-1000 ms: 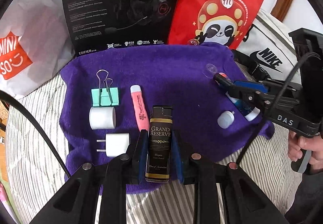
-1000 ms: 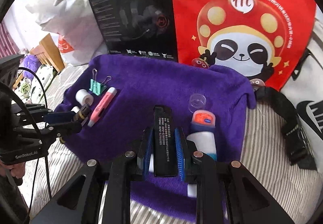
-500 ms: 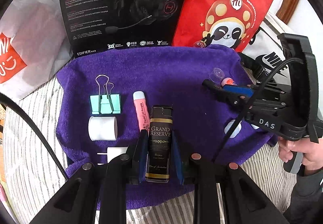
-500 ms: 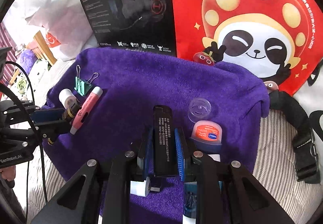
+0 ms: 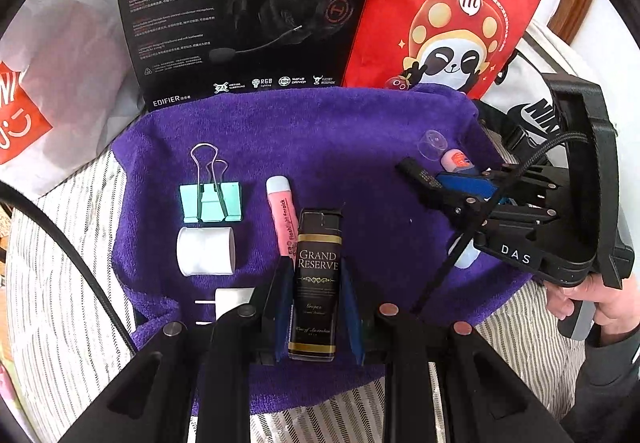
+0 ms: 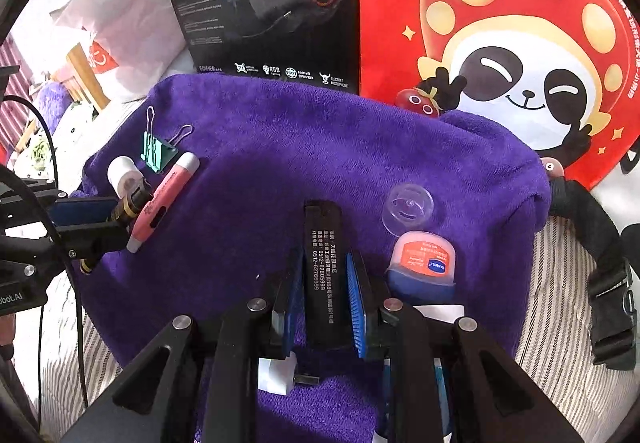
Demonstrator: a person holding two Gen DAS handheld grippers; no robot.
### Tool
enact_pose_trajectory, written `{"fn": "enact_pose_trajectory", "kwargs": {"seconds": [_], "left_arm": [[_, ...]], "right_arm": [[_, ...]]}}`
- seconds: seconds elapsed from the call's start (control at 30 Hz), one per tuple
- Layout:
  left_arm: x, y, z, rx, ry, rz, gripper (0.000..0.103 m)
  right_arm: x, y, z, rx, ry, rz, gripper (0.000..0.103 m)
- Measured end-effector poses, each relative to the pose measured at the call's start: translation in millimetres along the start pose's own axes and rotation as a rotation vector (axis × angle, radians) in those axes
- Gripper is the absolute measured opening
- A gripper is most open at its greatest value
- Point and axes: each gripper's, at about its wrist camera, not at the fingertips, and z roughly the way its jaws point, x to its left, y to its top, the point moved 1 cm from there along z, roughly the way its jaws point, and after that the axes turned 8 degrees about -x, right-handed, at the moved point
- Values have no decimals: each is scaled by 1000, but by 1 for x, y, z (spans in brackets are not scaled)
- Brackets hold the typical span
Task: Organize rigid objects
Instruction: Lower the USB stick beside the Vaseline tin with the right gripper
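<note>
Here: purple towel [image 5: 360,147] on striped bedding [image 5: 60,303] | both jaws clenched on black lighters.

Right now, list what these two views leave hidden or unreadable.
- White plug: left view, body behind the left claw.
- White piece: right view, mostly under the right claw; kind unclear.
- Black lighter: right view, lower end between the pads.
- Balm tin: left view, label too small.

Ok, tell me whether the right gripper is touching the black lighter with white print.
Touching. The right wrist view shows the right gripper shut on the black lighter, a blue pad pressed against each long side with no gap.
</note>
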Motion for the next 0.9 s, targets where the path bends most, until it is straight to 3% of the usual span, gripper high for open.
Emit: {"fn": "enact_pose_trajectory", "kwargs": {"seconds": [0.23, 0.9], "left_arm": [[-1, -2, 1, 3, 1, -6, 23], [-4, 4, 12, 12, -15, -16, 23]], "right_arm": [[-5, -3, -7, 3, 42, 57, 33], [-18, -24, -58, -37, 17, 135, 35]]}}
